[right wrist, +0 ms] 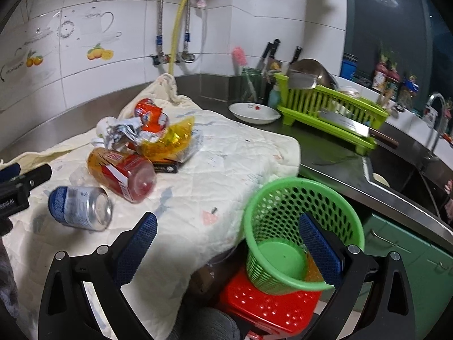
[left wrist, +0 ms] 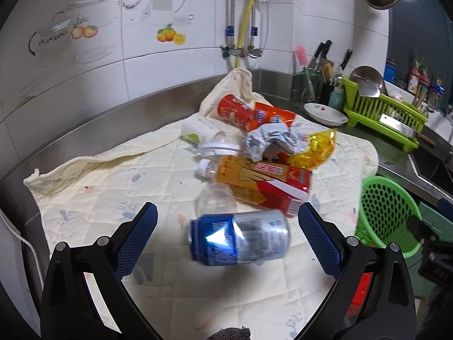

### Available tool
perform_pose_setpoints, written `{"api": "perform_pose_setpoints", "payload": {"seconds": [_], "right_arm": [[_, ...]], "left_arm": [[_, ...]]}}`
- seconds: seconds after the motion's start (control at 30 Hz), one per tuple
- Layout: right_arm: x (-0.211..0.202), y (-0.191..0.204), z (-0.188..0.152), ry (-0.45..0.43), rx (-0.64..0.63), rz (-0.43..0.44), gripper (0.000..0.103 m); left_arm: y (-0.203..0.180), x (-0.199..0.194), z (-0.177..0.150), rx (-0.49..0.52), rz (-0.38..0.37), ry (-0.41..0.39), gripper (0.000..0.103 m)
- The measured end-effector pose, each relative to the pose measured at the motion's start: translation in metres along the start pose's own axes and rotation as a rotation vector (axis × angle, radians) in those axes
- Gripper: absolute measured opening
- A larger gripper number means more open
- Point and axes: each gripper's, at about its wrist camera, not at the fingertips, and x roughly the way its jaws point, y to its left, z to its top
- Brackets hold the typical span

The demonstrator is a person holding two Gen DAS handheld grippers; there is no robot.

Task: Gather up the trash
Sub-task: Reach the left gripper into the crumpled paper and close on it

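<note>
Blue-and-silver can (left wrist: 239,238), on its side on the quilt (left wrist: 113,175), lying between the spread fingers of the left gripper (left wrist: 228,221), touched by neither. Behind it: bottle (left wrist: 263,184), orange and red label, on its side; crumpled foil (left wrist: 269,140); yellow wrapper (left wrist: 317,150); red tube (left wrist: 237,112); white cup (left wrist: 198,131). Green basket (left wrist: 385,215) at the quilt's right edge.

Right wrist view: right gripper (right wrist: 228,222), fingers wide apart, holding nothing, over the quilt (right wrist: 226,155) edge. Basket (right wrist: 300,235), tilted, sitting on a red crate (right wrist: 269,308), its near rim beside the right finger; whether they touch, cannot tell. Can (right wrist: 80,208) well left, beside the bottle (right wrist: 121,172). Wrapper (right wrist: 167,138) and foil (right wrist: 121,133) heaped behind. Dish rack (right wrist: 331,107) and bowl (right wrist: 253,112) on the steel counter (right wrist: 339,167).
</note>
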Motion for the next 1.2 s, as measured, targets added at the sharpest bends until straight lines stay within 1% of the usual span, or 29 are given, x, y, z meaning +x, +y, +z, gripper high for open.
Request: {"api": "perform_pose_setpoints", "payload": {"seconds": [0.07, 0.2, 0.3, 0.47, 0.5, 0.53, 0.57, 0.63, 0.67, 0.77, 0.83, 0.9, 0.93, 0.97, 1.03, 1.1, 1.17, 1.2], "right_arm": [[0.004, 0.002, 0.009, -0.007, -0.003, 0.032, 0.097], [0.018, 0.008, 0.027, -0.021, -0.024, 0.061, 0.096], [0.031, 0.006, 0.04, -0.019, -0.017, 0.095, 0.096], [0.065, 0.005, 0.065, 0.001, 0.014, 0.156, 0.094], [0.072, 0.006, 0.069, 0.005, 0.017, 0.163, 0.092], [0.08, 0.006, 0.074, 0.014, 0.025, 0.18, 0.085], [0.089, 0.006, 0.078, 0.026, 0.04, 0.202, 0.081], [0.105, 0.006, 0.086, 0.052, 0.072, 0.226, 0.08], [0.112, 0.006, 0.089, 0.061, 0.085, 0.24, 0.075], [0.134, 0.012, 0.098, 0.078, 0.093, 0.259, 0.07], [0.148, 0.016, 0.104, 0.097, 0.108, 0.296, 0.067], [0.16, 0.017, 0.108, 0.107, 0.123, 0.3, 0.066], [0.166, 0.018, 0.109, 0.114, 0.126, 0.306, 0.064], [0.174, 0.019, 0.111, 0.125, 0.136, 0.327, 0.059], [0.187, 0.019, 0.112, 0.15, 0.16, 0.353, 0.052], [0.2, 0.018, 0.111, 0.187, 0.191, 0.388, 0.045], [0.207, 0.018, 0.11, 0.2, 0.207, 0.412, 0.035], [0.208, 0.02, 0.11, 0.199, 0.203, 0.42, 0.034]], "left_arm": [[0.005, 0.003, 0.003, -0.008, 0.003, 0.005, 0.098], [0.011, 0.009, 0.009, -0.007, 0.009, 0.005, 0.098], [0.013, 0.013, 0.014, -0.007, 0.001, 0.006, 0.098], [0.019, 0.024, 0.02, -0.012, -0.01, 0.017, 0.097], [0.019, 0.025, 0.021, -0.011, -0.014, 0.021, 0.097], [0.02, 0.028, 0.022, -0.007, -0.019, 0.024, 0.097], [0.02, 0.028, 0.023, -0.002, -0.022, 0.024, 0.097], [0.02, 0.032, 0.027, 0.018, -0.034, 0.023, 0.097], [0.019, 0.033, 0.029, 0.025, -0.039, 0.021, 0.097], [0.016, 0.039, 0.038, 0.062, -0.059, 0.017, 0.097], [0.014, 0.044, 0.044, 0.083, -0.088, 0.022, 0.097], [0.014, 0.051, 0.05, 0.088, -0.124, 0.043, 0.095], [0.013, 0.056, 0.052, 0.09, -0.143, 0.054, 0.094], [0.013, 0.059, 0.054, 0.094, -0.156, 0.062, 0.094], [0.011, 0.067, 0.056, 0.101, -0.171, 0.071, 0.091], [0.006, 0.073, 0.058, 0.129, -0.191, 0.072, 0.091], [0.002, 0.079, 0.061, 0.159, -0.208, 0.076, 0.091], [-0.002, 0.082, 0.063, 0.174, -0.215, 0.08, 0.091]]}}
